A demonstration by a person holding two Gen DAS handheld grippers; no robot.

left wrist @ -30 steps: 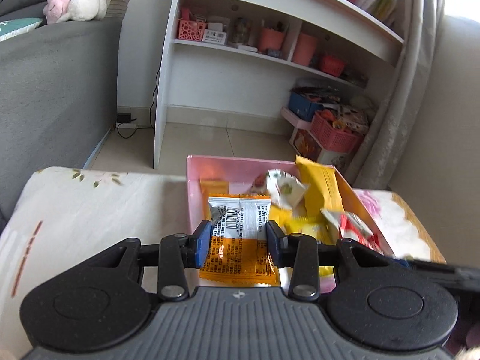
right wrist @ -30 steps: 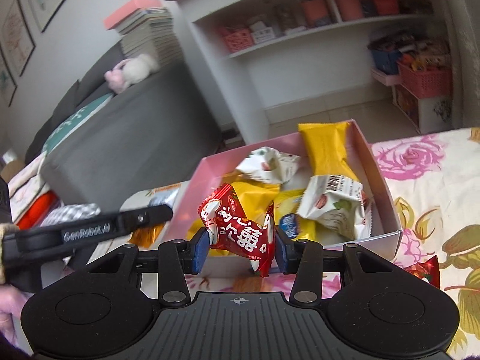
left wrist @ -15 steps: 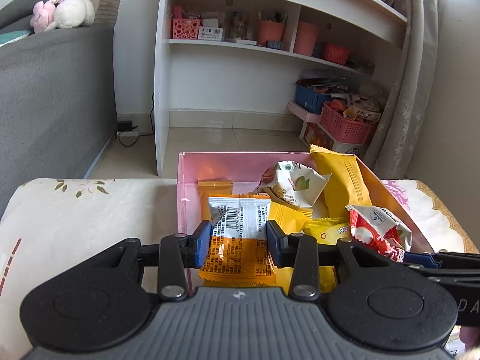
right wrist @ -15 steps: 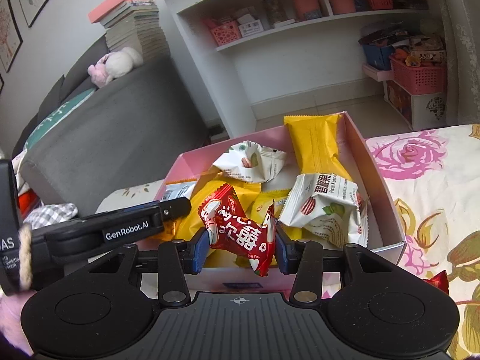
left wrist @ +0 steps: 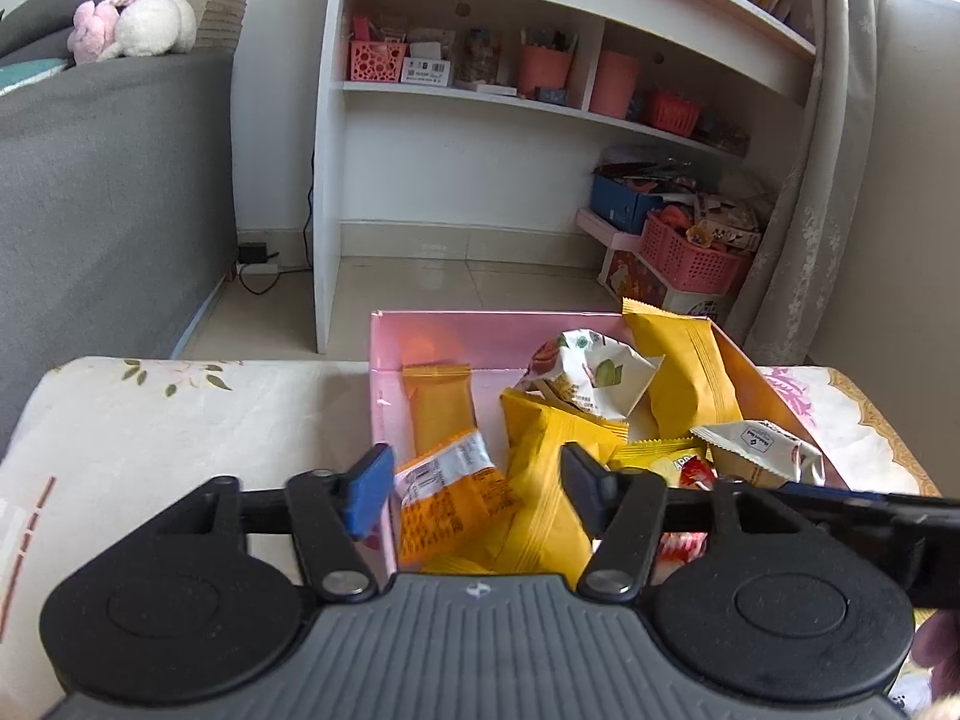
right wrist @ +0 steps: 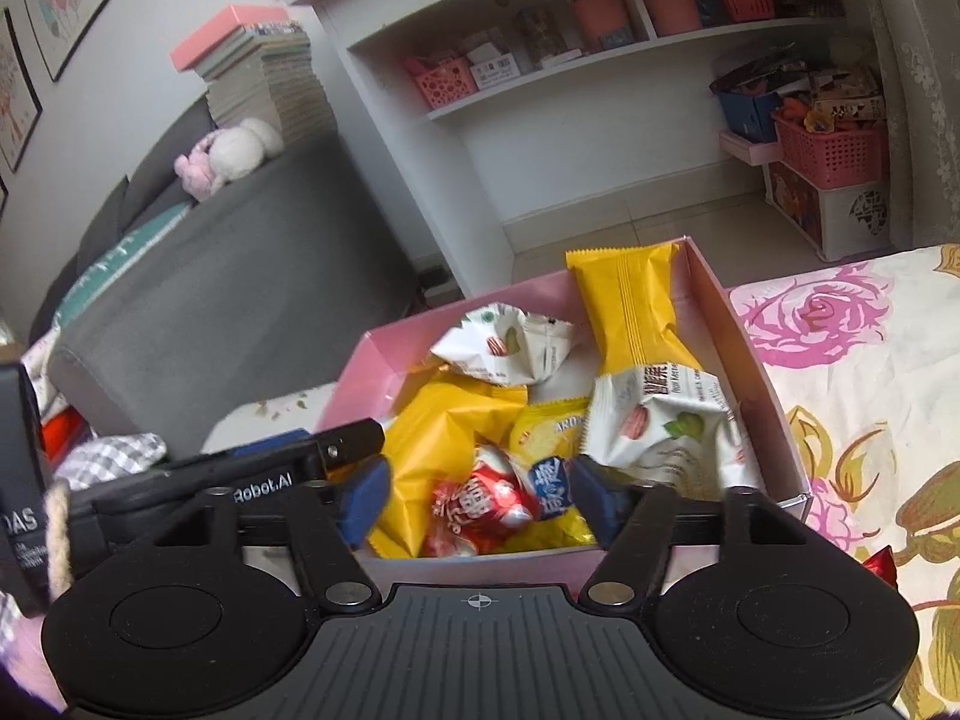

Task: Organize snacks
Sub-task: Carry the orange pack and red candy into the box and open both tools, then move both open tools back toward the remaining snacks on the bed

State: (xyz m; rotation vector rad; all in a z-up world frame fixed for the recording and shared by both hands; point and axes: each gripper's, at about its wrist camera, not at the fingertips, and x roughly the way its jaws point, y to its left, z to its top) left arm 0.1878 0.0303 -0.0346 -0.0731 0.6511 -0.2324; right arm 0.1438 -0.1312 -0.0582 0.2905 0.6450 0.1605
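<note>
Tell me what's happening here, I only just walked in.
A person is sorting snacks into a pink box with two handheld grippers. The left gripper has just opened, dropping an orange-and-white packet into the box. The right gripper has just opened too, letting go of a red candy packet there.

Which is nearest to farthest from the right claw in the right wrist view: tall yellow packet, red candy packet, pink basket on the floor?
1. red candy packet, lying in the pink box between the open right claw fingers.
2. tall yellow packet, leaning at the box's far end.
3. pink basket, across the floor, upper right.
</note>
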